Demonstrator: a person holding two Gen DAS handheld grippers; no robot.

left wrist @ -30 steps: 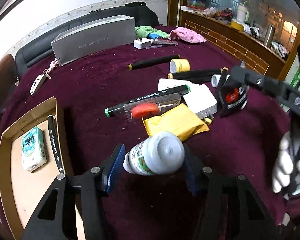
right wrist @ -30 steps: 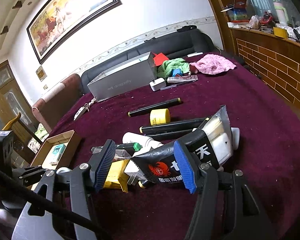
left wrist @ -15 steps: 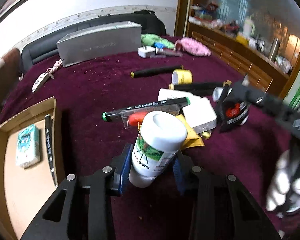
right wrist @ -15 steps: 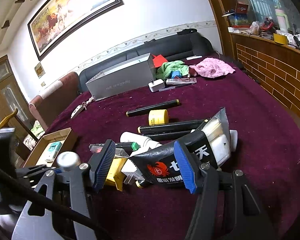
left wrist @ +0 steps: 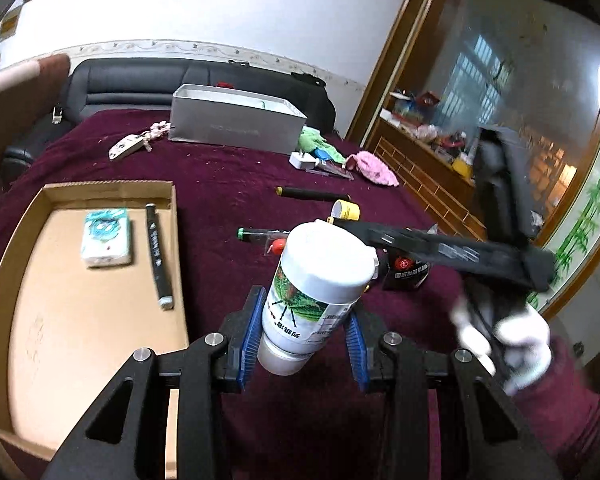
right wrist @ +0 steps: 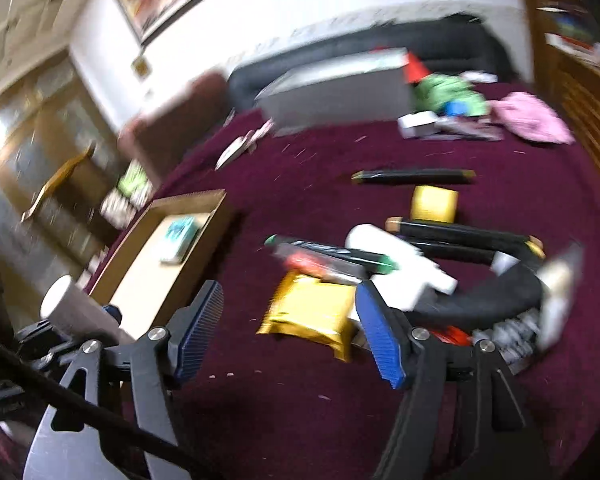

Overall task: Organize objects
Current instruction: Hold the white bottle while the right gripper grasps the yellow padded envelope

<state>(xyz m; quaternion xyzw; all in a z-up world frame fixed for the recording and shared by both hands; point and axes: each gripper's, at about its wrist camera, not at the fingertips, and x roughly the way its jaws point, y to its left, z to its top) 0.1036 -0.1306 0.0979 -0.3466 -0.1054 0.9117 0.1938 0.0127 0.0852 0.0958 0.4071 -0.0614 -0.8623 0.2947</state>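
Behind white bottle (left wrist: 318, 292) — clutter half-hidden

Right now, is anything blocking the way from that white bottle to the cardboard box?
Nothing visible does. The bottle is held off the cloth in the left gripper, beside the box, whose near floor is bare.

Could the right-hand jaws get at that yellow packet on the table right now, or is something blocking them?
Probably yes. The right gripper is open and empty, and the yellow packet lies just ahead between its jaws, its top bare. Only its far edge tucks under the clear case.
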